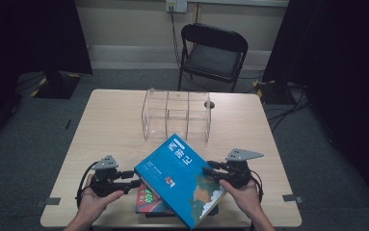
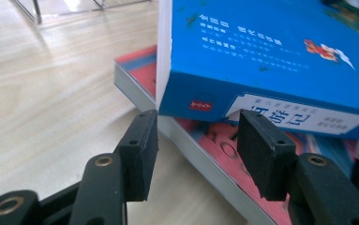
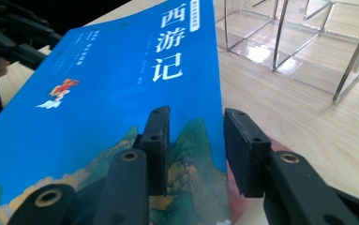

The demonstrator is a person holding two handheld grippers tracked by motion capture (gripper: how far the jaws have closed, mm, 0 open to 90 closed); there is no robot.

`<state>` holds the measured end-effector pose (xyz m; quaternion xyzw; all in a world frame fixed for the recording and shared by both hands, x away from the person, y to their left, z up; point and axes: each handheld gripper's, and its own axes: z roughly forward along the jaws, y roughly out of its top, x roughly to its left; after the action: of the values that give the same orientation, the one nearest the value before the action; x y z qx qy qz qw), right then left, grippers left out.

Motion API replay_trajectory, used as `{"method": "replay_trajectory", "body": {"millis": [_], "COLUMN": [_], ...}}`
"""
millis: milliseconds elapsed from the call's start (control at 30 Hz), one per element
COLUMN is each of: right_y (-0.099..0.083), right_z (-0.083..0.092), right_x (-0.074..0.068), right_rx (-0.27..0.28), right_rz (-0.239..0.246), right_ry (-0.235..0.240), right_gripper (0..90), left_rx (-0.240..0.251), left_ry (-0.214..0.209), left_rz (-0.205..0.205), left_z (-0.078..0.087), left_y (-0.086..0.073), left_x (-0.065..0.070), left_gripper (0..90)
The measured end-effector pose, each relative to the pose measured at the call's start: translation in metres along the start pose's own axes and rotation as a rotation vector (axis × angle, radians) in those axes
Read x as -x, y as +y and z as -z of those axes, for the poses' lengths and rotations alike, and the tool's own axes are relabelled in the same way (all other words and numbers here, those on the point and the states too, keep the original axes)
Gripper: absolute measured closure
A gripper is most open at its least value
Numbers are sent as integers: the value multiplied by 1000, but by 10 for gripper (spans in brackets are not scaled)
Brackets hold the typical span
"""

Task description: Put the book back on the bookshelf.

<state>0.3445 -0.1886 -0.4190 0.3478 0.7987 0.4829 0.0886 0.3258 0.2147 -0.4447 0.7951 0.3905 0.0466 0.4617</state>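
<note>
A: The blue book [image 1: 182, 178] covers most of the red book [image 1: 149, 199] beneath it, so that cover can't be read!

B: Right, and in the left gripper view the blue book's far end runs off the frame.

A: Do the right tongs [image 3: 196, 150] press its edge?

B: Can't tell from here.

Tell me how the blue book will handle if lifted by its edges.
The blue book looks thick, so probably stiff and fairly heavy. Its glossy cover may slip between pads. Tilted on the red book, it could slide off.
</note>
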Motion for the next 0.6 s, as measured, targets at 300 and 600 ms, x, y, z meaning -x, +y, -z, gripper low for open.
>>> {"method": "replay_trajectory", "body": {"millis": [300, 600], "right_y": [-13, -26], "right_z": [13, 28], "right_x": [-7, -26], "right_rx": [18, 26], "right_rz": [-33, -15], "right_ry": [-4, -39], "right_gripper": [609, 584], "left_rx": [0, 2], "left_ry": [44, 43], "left_rz": [24, 78], "left_z": [-14, -39], "left_y": [16, 38], "left_x": [-8, -17], "left_gripper": [519, 587]}}
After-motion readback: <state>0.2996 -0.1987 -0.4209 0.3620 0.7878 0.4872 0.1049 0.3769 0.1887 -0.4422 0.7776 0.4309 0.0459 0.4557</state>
